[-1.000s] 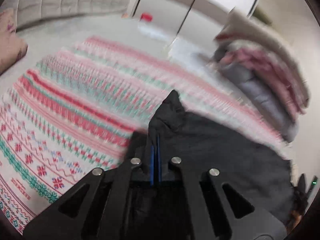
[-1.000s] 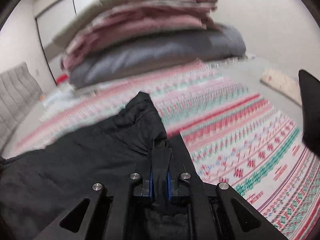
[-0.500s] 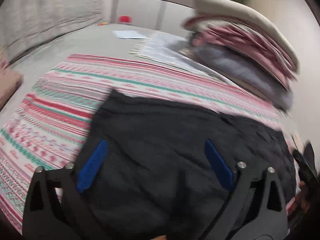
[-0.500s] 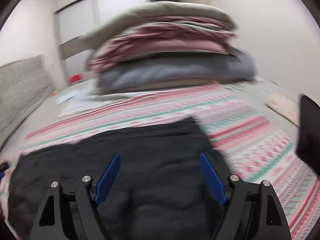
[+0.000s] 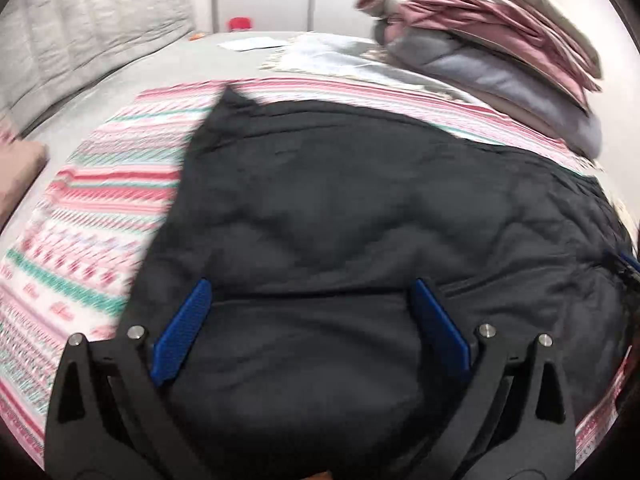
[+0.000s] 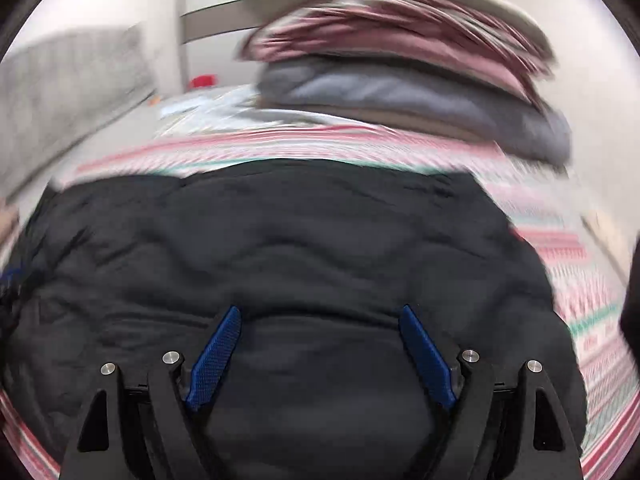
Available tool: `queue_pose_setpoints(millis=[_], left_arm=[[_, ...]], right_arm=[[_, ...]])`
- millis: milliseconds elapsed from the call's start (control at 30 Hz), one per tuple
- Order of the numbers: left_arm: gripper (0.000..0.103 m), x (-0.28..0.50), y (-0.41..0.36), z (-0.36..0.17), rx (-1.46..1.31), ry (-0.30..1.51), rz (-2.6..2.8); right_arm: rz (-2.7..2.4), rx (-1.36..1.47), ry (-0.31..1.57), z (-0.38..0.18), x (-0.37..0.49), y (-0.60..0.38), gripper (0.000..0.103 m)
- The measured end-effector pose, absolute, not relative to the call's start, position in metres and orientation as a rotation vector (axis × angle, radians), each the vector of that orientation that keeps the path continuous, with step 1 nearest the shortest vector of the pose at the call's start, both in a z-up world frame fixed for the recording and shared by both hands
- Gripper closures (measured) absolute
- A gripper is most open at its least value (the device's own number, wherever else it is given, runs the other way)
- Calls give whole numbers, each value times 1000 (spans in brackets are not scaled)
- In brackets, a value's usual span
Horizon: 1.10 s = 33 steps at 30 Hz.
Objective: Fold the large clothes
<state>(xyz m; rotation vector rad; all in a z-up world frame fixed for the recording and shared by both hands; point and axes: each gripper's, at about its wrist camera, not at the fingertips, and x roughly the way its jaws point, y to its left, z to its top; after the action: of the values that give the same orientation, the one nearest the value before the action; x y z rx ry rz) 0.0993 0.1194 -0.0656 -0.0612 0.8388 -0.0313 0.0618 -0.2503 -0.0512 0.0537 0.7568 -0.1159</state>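
Note:
A large black padded garment (image 5: 340, 208) lies spread on a pink, red and green patterned blanket (image 5: 92, 208). It also fills the right wrist view (image 6: 288, 240). My left gripper (image 5: 310, 292) is open and empty, its blue pads (image 5: 180, 332) wide apart just above the garment's near part. My right gripper (image 6: 320, 316) is open and empty too, with its blue pads (image 6: 426, 356) spread over the near part of the garment. Both views are blurred by motion.
A tall stack of folded bedding (image 5: 492, 48), grey, pink and beige, sits at the back right and also shows in the right wrist view (image 6: 400, 68). A grey quilted backrest (image 5: 80, 28) stands at the left. A small red object (image 5: 239, 24) lies near the far wall.
Both grippers were shut on corners of the black garment a second ago. They have let go, opened wide, and pulled back over the garment, which now lies flat.

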Motion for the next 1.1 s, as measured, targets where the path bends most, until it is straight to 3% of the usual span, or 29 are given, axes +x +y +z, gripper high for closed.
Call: queue_pose_setpoints(millis=[267, 833, 1100], left_arm=[[4, 65, 175, -69, -222, 922, 66], [4, -4, 191, -64, -442, 1017, -89], [4, -8, 190, -91, -713, 1074, -233]], right_arm=[[-336, 207, 799, -44, 20, -341, 20], [-147, 332, 753, -2, -28, -295, 20], [-119, 287, 804, -11, -12, -272, 20]])
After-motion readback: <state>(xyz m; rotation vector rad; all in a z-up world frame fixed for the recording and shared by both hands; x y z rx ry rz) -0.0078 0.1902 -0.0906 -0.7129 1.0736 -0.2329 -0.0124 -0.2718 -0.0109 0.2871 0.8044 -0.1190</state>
